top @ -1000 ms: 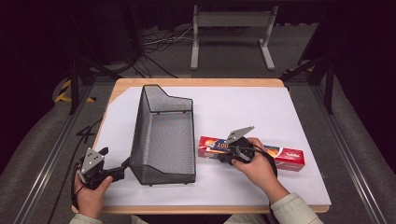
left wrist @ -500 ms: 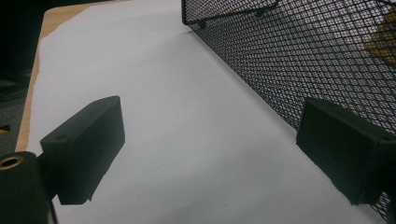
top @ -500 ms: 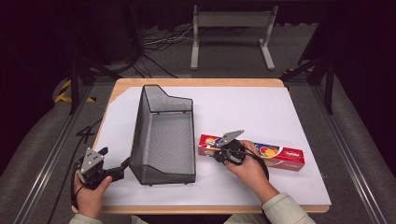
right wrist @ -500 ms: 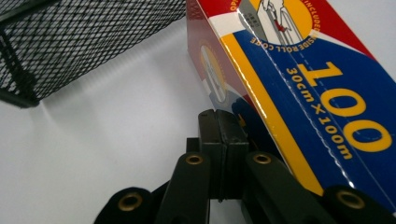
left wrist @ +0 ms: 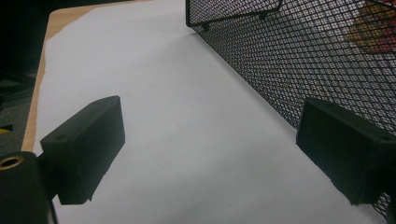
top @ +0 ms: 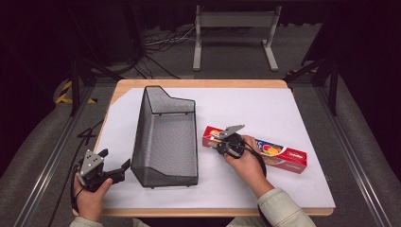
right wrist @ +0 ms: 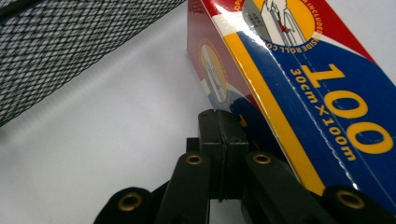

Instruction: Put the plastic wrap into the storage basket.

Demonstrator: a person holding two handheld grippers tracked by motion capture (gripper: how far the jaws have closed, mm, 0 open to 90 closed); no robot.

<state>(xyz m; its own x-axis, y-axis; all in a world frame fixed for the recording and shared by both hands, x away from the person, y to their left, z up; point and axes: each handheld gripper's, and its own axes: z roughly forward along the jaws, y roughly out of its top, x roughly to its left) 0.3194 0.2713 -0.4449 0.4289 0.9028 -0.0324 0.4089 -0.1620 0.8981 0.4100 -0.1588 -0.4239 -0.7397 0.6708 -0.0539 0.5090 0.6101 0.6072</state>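
A long red foil box (top: 265,150) lies on the white-covered worktop (top: 283,113), right of a black mesh basket (top: 165,137). The right gripper (right wrist: 222,122), jaws pressed together and empty, touches its near end; the left gripper (left wrist: 205,154) gapes open beside the basket.

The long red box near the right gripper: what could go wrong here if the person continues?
1. The right gripper has its jaws closed, tips against the side of the long red box. A push may slide or turn the box instead of gripping it.
2. The box lies close to the mesh basket; a push that way could knock it.
3. The left gripper, open, sits beside the basket wall and might catch the mesh.
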